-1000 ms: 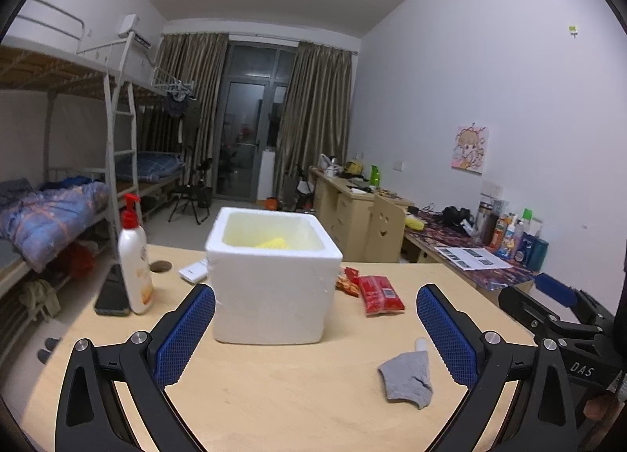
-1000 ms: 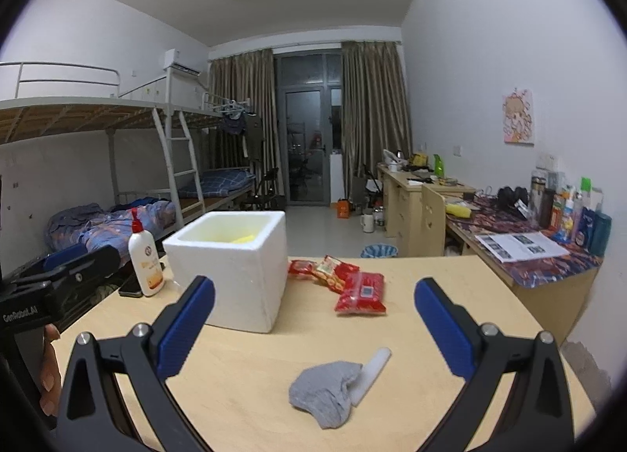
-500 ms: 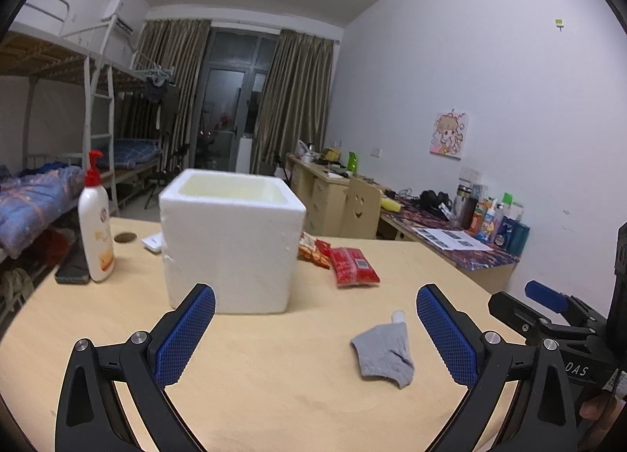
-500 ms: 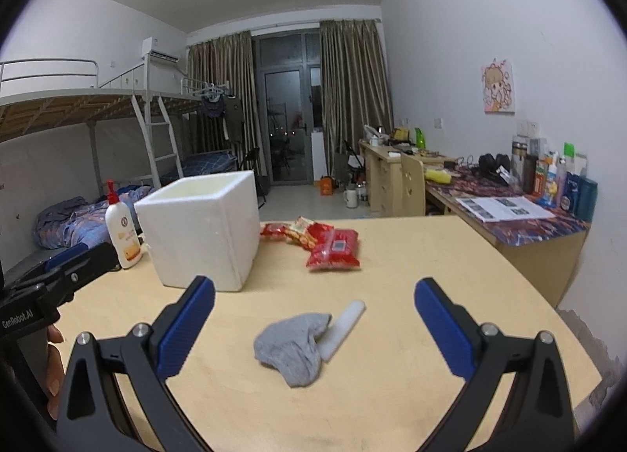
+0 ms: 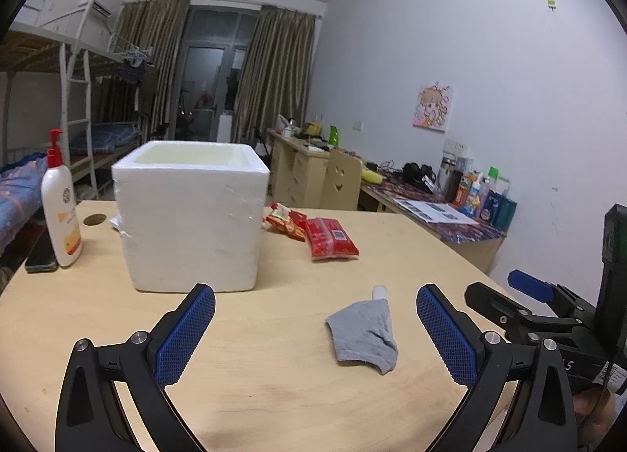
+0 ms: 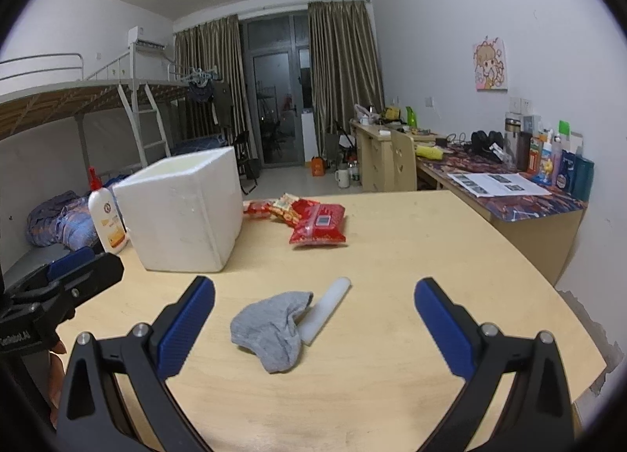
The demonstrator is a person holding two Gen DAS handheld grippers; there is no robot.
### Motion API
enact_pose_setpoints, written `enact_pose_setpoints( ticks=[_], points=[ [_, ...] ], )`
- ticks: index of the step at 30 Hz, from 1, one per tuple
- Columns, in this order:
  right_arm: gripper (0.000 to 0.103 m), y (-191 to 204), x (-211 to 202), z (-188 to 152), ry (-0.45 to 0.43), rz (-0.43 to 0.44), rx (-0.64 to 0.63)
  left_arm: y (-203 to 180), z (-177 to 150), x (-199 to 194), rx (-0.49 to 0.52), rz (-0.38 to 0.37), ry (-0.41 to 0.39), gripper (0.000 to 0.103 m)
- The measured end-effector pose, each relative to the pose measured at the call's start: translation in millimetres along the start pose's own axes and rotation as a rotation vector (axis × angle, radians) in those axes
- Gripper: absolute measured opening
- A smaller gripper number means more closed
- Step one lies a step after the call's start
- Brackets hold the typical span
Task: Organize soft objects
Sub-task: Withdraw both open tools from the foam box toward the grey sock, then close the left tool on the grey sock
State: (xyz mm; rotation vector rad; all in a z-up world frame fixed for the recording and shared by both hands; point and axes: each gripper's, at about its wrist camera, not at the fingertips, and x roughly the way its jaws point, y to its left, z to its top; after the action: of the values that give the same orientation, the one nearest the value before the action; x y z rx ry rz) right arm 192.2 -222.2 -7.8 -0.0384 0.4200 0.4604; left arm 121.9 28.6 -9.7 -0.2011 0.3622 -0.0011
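A grey sock (image 5: 362,336) (image 6: 270,328) lies crumpled on the wooden table (image 5: 274,385), partly over a white foam stick (image 6: 327,307) (image 5: 379,291). A white foam box (image 5: 190,213) (image 6: 182,213) stands open-topped at the left. My left gripper (image 5: 315,334) is open and empty, low over the table, with the sock between its fingers, nearer the right one. My right gripper (image 6: 313,330) is open and empty, with the sock between its fingers, left of centre. Each gripper shows at the edge of the other's view.
Red snack packets (image 5: 319,234) (image 6: 309,220) lie behind the sock, right of the box. A white lotion bottle with a red pump (image 5: 60,201) (image 6: 106,216) and a dark phone (image 5: 41,252) are left of the box. Desks line the right wall; bunk beds stand on the left.
Both grippers have come lower and closer to the table. The box's inside has dropped out of sight, and the sock has grown larger in both views.
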Motion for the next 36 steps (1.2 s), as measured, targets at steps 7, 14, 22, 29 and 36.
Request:
enact_pose_setpoints(
  ticks=[7, 14, 22, 29, 36],
  points=[
    [0.103, -10.2, 11.2, -0.8, 0.052, -0.020, 0.001, -7.6, -1.3, 20.3, 0.027, -0.048, 0.064, 0.103],
    [0.103, -27.4, 21.2, -1.9, 0.095, -0.008, 0.017, -20.6, -3.7, 48.3, 0.055, -0.077, 0.149, 0.103],
    [0.103, -34.5, 42.8, -7.5, 0.173, -0.002, 0.024, -24.8, -13.1, 87.5, 0.037, -0.076, 0.286, 0.103],
    [0.103, -49.2, 53.3, -7.0, 0.196, -0.006, 0.056, -29.9, -13.9, 113.5, 0.037, -0.091, 0.345, 0.103],
    [0.103, -62.7, 65.1, -10.3, 0.238, 0.001, 0.090, -31.2, -24.4, 136.6, 0.046, -0.087, 0.415, 0.093]
  ],
)
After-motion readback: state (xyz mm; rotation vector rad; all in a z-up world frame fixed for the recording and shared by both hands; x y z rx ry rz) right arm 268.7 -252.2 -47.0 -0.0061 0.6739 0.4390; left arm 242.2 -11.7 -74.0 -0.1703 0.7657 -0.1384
